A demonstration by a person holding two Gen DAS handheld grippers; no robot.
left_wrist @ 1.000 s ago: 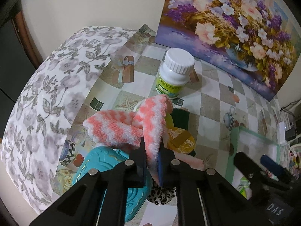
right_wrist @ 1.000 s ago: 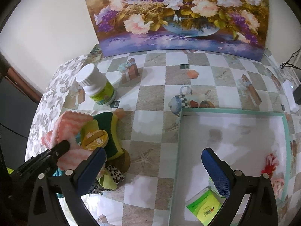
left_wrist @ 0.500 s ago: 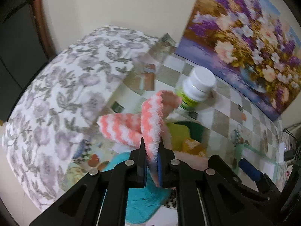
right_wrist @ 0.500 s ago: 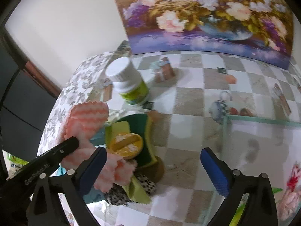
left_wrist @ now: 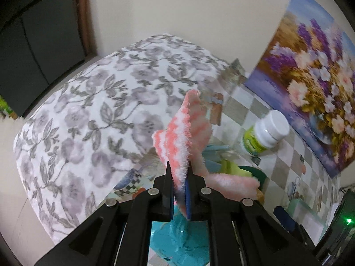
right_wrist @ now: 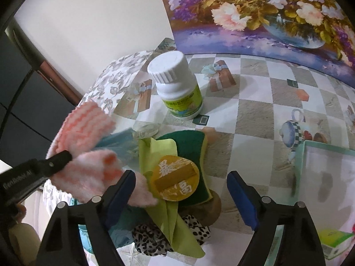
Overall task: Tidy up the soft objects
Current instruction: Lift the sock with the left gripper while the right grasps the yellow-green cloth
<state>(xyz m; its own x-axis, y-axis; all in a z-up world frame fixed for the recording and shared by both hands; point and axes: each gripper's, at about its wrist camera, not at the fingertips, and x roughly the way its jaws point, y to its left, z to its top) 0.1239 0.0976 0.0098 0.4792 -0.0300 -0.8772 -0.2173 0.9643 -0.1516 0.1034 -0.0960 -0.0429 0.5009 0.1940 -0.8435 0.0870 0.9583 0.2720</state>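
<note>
My left gripper (left_wrist: 180, 196) is shut on a fluffy pink-and-white striped sock (left_wrist: 177, 148) and holds it up off the pile; the sock also shows in the right wrist view (right_wrist: 85, 130). My right gripper (right_wrist: 182, 192) is open and empty, low over the pile. The pile holds a green-and-yellow sponge (right_wrist: 190, 146), a lime cloth (right_wrist: 175, 223), a round yellow disc (right_wrist: 174, 177), a leopard-print piece (right_wrist: 153, 239) and a teal item (left_wrist: 177, 239).
A white pill bottle with a green label (right_wrist: 177, 84) stands behind the pile. A white tray with a green rim (right_wrist: 299, 161) sits at the right and holds a green packet (right_wrist: 335, 241). A flower painting (right_wrist: 266, 11) leans on the wall. The flowered tablecloth edge (left_wrist: 77, 122) drops off at the left.
My left gripper has lifted the striped sock up and off the pile. My right gripper has moved left and lower, from over the tray to over the pile.
</note>
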